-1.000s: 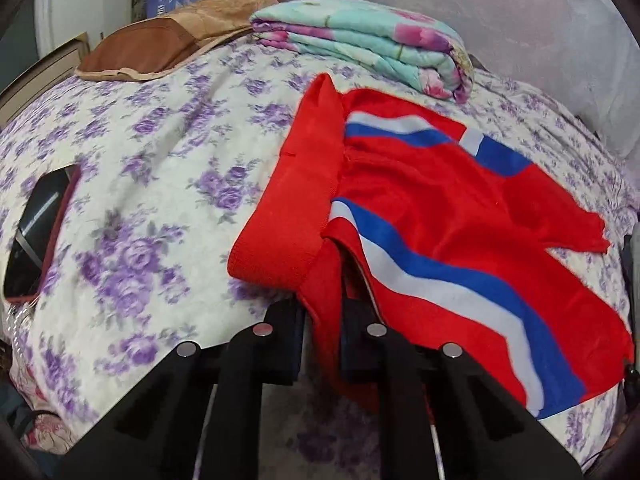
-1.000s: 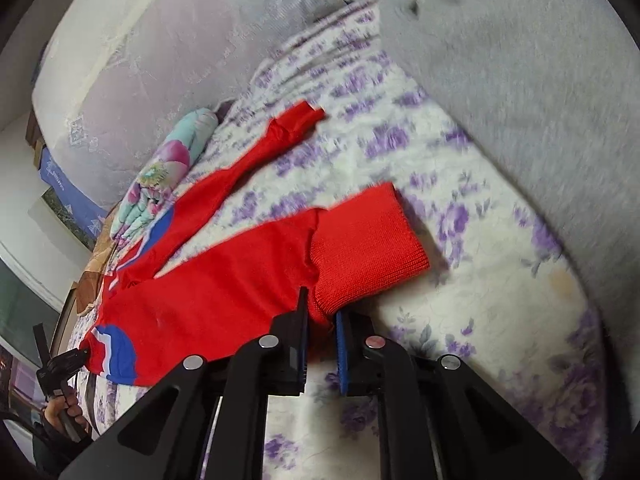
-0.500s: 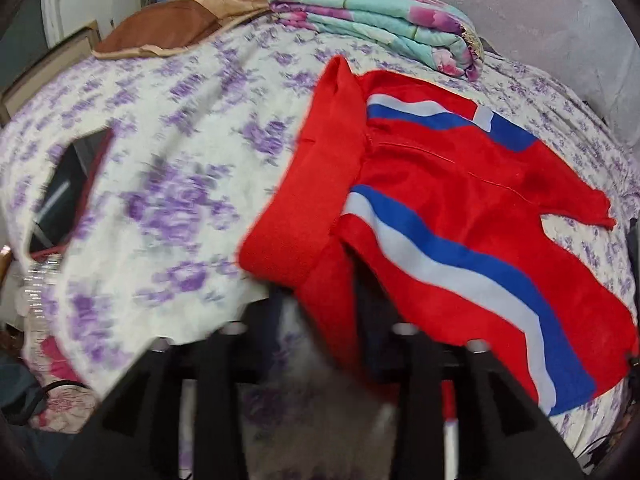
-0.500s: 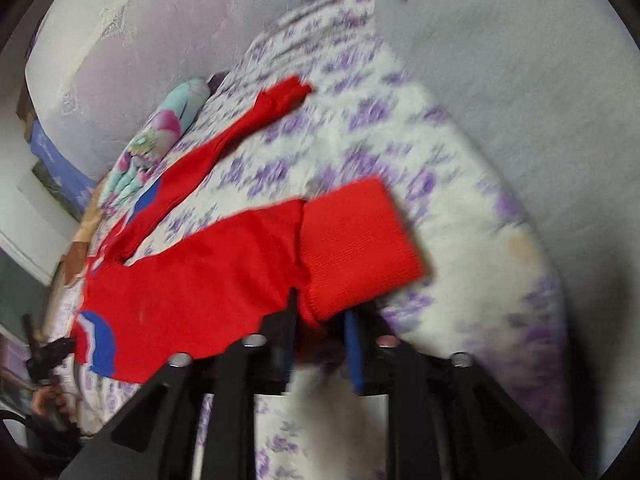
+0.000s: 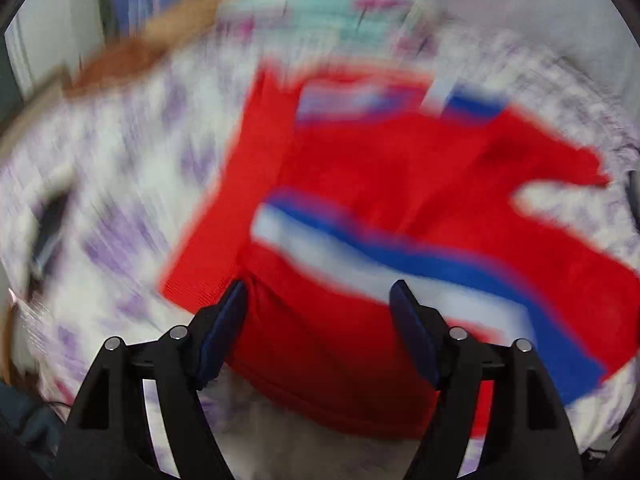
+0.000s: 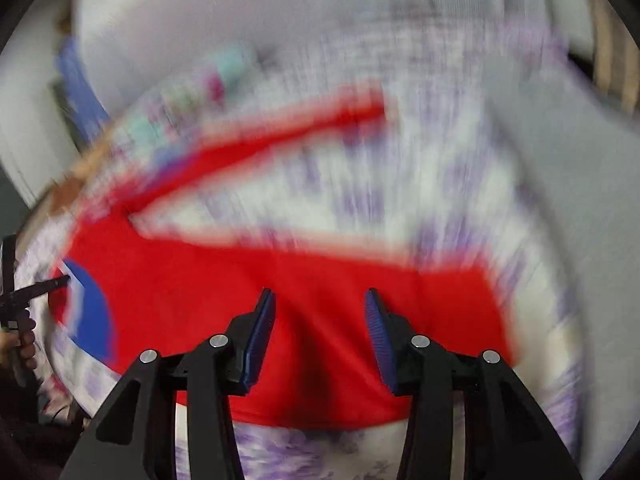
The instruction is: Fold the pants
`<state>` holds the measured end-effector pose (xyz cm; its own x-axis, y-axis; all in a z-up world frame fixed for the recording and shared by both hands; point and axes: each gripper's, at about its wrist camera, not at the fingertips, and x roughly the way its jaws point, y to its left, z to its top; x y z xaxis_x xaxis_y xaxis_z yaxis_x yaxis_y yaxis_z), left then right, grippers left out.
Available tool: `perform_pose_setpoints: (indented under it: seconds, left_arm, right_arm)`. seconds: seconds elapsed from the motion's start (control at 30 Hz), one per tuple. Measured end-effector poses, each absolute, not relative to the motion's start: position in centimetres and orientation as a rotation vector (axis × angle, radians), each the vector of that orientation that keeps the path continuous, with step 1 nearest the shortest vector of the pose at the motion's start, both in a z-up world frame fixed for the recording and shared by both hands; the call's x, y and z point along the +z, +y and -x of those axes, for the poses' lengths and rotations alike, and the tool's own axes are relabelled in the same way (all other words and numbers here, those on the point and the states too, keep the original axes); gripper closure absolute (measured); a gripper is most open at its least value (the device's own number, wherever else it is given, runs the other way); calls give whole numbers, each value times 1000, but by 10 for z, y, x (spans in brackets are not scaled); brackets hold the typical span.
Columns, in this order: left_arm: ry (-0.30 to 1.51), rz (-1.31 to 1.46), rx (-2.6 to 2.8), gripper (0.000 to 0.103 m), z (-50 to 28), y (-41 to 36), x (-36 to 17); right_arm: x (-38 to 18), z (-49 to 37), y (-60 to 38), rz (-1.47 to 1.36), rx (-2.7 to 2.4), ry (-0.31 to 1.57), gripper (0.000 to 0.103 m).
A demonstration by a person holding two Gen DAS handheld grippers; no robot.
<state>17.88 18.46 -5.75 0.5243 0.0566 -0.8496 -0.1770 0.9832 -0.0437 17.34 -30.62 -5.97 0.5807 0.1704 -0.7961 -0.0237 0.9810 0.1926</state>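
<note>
Left gripper: jaws spread wide, holding nothing, poised over the waistband end of the pants. Right gripper: likewise spread, empty, over a leg cuff. Pants lie flat on the floral bed, legs splayed apart; both views blurred. Judgement: the cloth lies released to settle flat before a fold; no fold visible yet.

The pants are matt red cloth, ribbed at the waistband at 8 o'clock. The sheet is soft flowered cloth. The fingers are matt black plastic with blue ridged pads.
</note>
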Motion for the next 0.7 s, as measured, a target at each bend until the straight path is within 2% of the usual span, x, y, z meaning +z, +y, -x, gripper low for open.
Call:
perform_pose_setpoints:
  seconds: [0.1,0.2,0.23,0.27,0.33,0.53,0.7]
  left_arm:
    - [971,93,131,29,-172,178,-45]
    - [927,148,80,27,-174,189,-16]
    - [895,137,97,22,-176,194,-3]
    - [873,122,120,10,-177,197,3]
    - [823,112,197,7,-194,217,20]
    - [960,207,243,7,-277,263,3]
    - [1039,200,252,7,-336,267,-19]
  right_arm:
    - [-50,-174,-307,-134,122,923,58]
    - [0,-189,-295,-152,220,837,53]
    - [19,-199,-282,-124,260,809,44]
    - [29,-207,-272,-110,290,797,34]
    - [51,-237,-238,-95,363,803,28]
    - [49,-330,-124,71,520,903,26]
    - [26,-402,-41,325,535,872,26]
